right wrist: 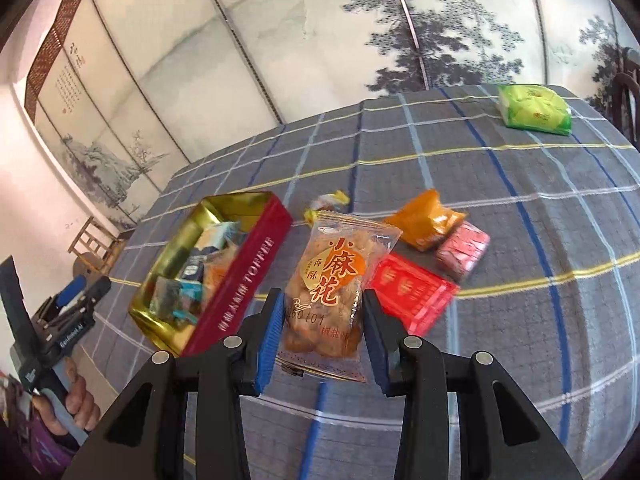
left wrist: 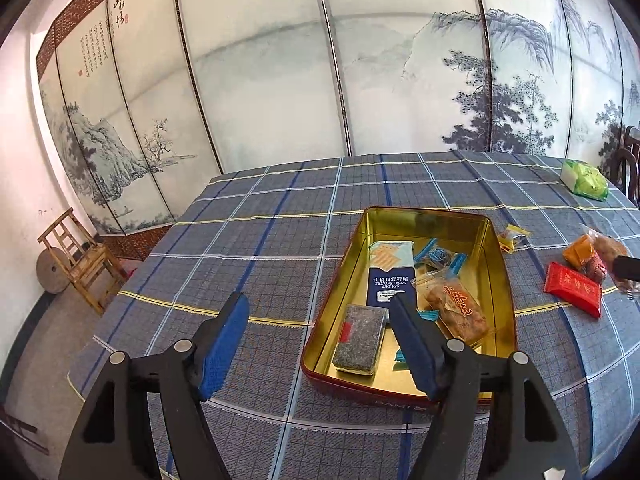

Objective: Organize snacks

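Observation:
An open toffee tin (left wrist: 424, 213) with a gold inside lies on the checked cloth. It holds a grey speckled bar (left wrist: 360, 338), a blue cracker pack (left wrist: 390, 268), blue-wrapped candies (left wrist: 438, 256) and a fried-twist packet (left wrist: 460, 312). My left gripper (left wrist: 318, 308) hovers open over the tin's near left corner, nothing between its pads. My right gripper (right wrist: 323, 300) is shut on another clear fried-twist packet (right wrist: 332, 276), held above the cloth just right of the tin's red wall (right wrist: 240, 280). The left gripper (right wrist: 80, 290) shows at the left edge of the right wrist view.
Loose on the cloth right of the tin: a red packet (right wrist: 412, 292), a pink packet (right wrist: 462, 250), an orange packet (right wrist: 424, 220), a yellow candy (right wrist: 326, 202). A green packet (right wrist: 534, 110) lies far back. A wooden chair (left wrist: 80, 260) stands beyond the table's left edge.

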